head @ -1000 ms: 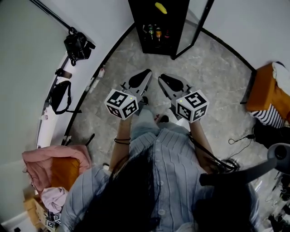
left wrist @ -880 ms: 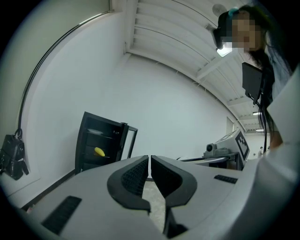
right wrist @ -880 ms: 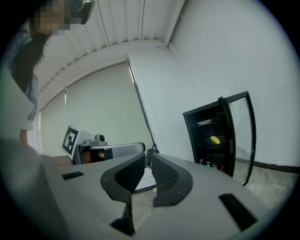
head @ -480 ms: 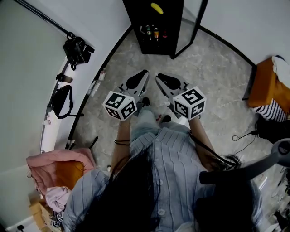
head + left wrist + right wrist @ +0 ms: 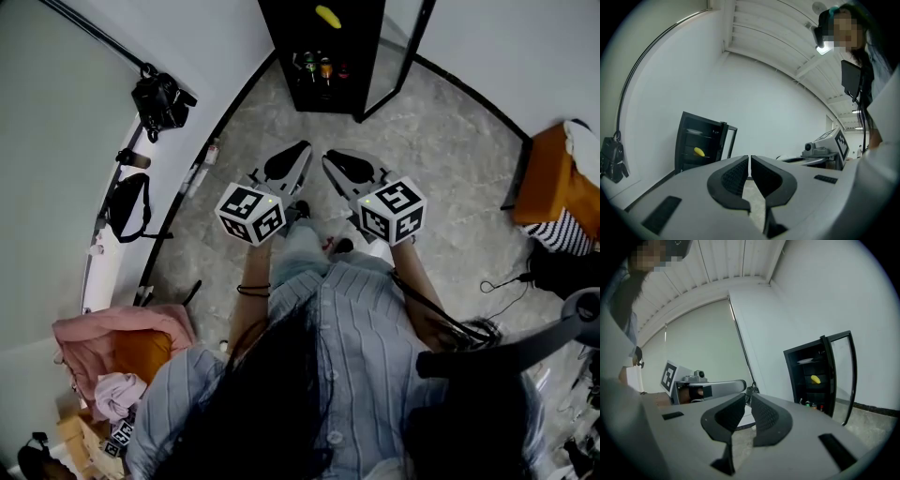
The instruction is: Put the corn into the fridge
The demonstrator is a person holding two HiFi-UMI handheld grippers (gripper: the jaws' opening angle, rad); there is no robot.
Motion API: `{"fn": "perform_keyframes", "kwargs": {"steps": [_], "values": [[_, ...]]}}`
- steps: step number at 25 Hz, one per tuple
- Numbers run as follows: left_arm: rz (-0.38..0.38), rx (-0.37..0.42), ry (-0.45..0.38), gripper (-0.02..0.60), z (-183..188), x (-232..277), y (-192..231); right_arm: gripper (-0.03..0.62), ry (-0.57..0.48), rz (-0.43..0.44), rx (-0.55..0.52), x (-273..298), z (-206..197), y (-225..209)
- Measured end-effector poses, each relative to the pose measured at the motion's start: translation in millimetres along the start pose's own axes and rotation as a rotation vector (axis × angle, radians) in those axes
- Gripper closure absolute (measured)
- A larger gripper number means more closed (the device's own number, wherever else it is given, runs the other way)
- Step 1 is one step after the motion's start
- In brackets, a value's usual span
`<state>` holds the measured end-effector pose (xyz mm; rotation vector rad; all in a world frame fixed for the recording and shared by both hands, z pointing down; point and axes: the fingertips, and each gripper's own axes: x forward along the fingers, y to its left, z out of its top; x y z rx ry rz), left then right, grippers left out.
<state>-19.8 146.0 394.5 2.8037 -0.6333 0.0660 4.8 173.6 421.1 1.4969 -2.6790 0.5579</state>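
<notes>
Head view shows the left tool (image 5: pixel 293 157) and right tool (image 5: pixel 334 161) held side by side just ahead of the person's body. Each has its jaws pressed together on nothing, a resting pose that suits hands with nothing left to carry. Farther off across the floor (image 5: pixel 441 141), the fridge (image 5: pixel 278 47) stands with its door (image 5: pixel 405 56) swung wide. The corn (image 5: pixel 328 16) lies on an upper shelf inside, so probably only closing remains.

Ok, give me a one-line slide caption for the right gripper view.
Right tongs shut and empty, pointing toward the open black fridge with the corn on a shelf.
</notes>
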Motion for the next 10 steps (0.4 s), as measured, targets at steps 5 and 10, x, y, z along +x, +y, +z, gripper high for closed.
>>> {"fn": "perform_keyframes", "kwargs": {"steps": [5,10], "values": [[0.000,0.000,0.007,0.574,-1.4,1.2,-1.8,0.542,0.010,0.002,-0.001,0.1,-2.8,-1.0],[0.008,0.004,0.010,0.574,1.0,1.4,-3.3,0.542,0.016,0.011,-0.010,0.8,-0.1,-1.3]]}}
